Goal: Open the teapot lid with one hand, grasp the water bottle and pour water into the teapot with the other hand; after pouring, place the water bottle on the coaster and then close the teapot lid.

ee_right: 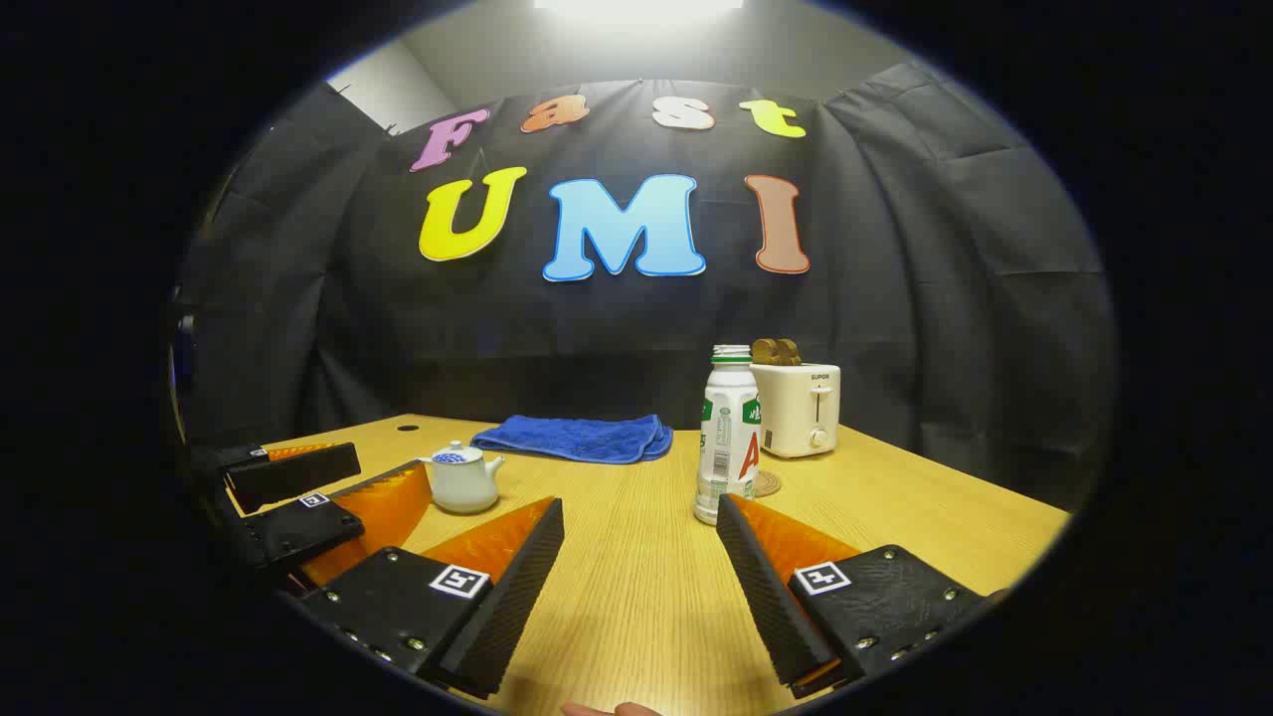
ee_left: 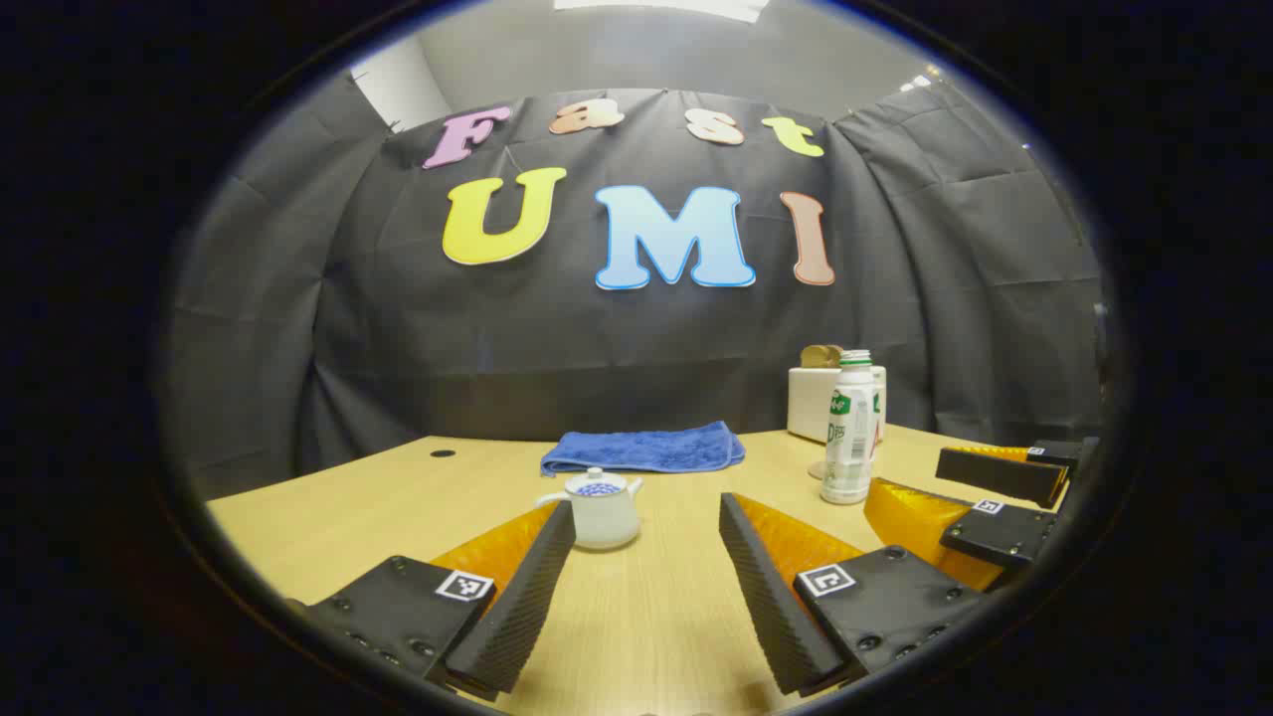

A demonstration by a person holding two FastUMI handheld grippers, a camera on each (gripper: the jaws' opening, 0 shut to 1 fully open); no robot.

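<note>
Nothing done yet: teapot [ee_left: 602, 509] lid [ee_left: 596, 484] on, water bottle [ee_right: 726, 434] untouched and upright on the desk [ee_right: 636, 587], long axis vertical, cap up. Left tool [ee_left: 646, 587] spread wide, holding nothing; teapot sits just ahead of its left finger, spout pointing toward the bottle side in the left gripper view. Right tool [ee_right: 641, 582] also released, empty; bottle stands right at its right fingertip, coaster [ee_right: 766, 484] just behind it (partly hidden). All steps left: lift lid, grasp bottle, pour, set on coaster, close.
</note>
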